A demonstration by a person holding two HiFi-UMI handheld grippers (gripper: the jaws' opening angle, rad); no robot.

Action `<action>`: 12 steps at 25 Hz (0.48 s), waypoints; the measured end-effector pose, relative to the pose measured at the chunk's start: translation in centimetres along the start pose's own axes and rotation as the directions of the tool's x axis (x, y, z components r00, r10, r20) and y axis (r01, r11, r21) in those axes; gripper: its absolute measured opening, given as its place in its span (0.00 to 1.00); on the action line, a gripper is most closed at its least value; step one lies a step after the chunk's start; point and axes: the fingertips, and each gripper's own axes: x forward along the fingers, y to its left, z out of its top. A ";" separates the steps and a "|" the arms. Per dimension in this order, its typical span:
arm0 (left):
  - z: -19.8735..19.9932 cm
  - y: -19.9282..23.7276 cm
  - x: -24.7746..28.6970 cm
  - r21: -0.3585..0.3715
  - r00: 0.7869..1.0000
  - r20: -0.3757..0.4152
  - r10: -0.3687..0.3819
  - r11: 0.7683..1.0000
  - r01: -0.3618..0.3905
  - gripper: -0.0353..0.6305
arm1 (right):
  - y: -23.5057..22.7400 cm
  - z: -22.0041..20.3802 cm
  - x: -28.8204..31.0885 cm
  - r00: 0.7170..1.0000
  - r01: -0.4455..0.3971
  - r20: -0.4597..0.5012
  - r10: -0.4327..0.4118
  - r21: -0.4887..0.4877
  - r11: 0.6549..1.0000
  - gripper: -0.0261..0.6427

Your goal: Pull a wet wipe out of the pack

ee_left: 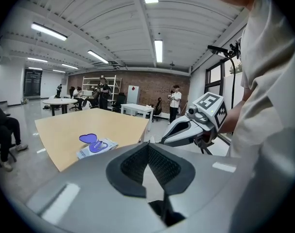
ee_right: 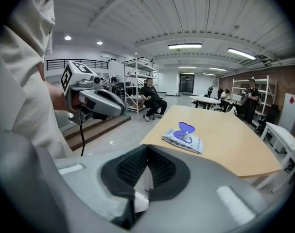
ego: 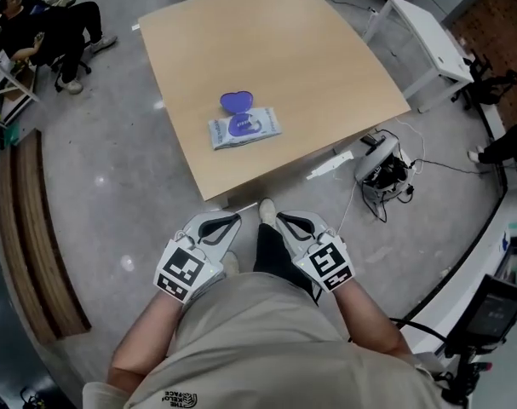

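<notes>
One wet wipe pack (ego: 244, 127), lid open, lies on one table (ego: 284, 49). The left gripper (ego: 228, 222) and right gripper (ego: 285, 221) are both pressed together, empty.

Light wooden table (ego: 326, 66), wet wipe pack (ego: 245, 129) lying on it, purple lid (ego: 236, 101) open

Legible only on the pale shirt (ego: 241, 331): a small dark logo (ego: 180, 396), upside down in the head view, with "THE" and "FACE" readable and the middle word unclear. Square black-and-white marker patterns, no letters, on the left hand-held gripper (ego: 228, 224) and the right hand-held gripper (ego: 285, 224). Print on the wipe pack (ego: 244, 129) too small to read.
</notes>
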 end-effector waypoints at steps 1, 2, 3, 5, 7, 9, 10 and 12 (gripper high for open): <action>0.3 0.8 0.9 -0.002 1.000 -0.006 0.010 1.000 -0.010 0.06 | -1.3 0.0 0.8 1.000 -0.009 -0.002 0.009 -0.008 1.000 0.04; 0.6 1.7 1.9 -0.004 1.000 -0.012 0.021 1.000 -0.021 0.06 | -2.6 0.0 1.7 1.000 -0.020 -0.004 0.020 -0.018 1.000 0.04; 0.9 2.6 2.9 -0.004 0.999 -0.021 0.034 0.999 -0.034 0.06 | -4.0 0.1 2.6 1.000 -0.031 -0.006 0.031 -0.030 0.999 0.04; 1.6 4.5 5.2 0.007 0.997 -0.045 0.060 0.998 -0.060 0.06 | -6.8 0.1 4.3 0.998 -0.054 -0.014 0.054 -0.049 0.997 0.04; 2.5 6.5 7.6 0.024 0.994 -0.072 0.081 0.997 -0.080 0.06 | -9.6 -0.2 6.0 0.997 -0.079 -0.032 0.077 -0.065 0.995 0.04; 3.3 8.4 10.0 0.042 0.990 -0.099 0.098 0.995 -0.094 0.06 | -12.7 -0.7 7.8 0.994 -0.098 -0.056 0.094 -0.089 0.991 0.04; 3.5 9.4 11.1 0.053 0.987 -0.117 0.107 0.993 -0.101 0.06 | -14.3 -1.0 8.8 0.993 -0.104 -0.066 0.097 -0.097 0.990 0.04; 3.3 11.4 13.3 0.083 0.978 -0.165 0.128 0.990 -0.115 0.06 | -17.0 -1.6 10.7 0.991 -0.109 -0.083 0.101 -0.097 0.989 0.04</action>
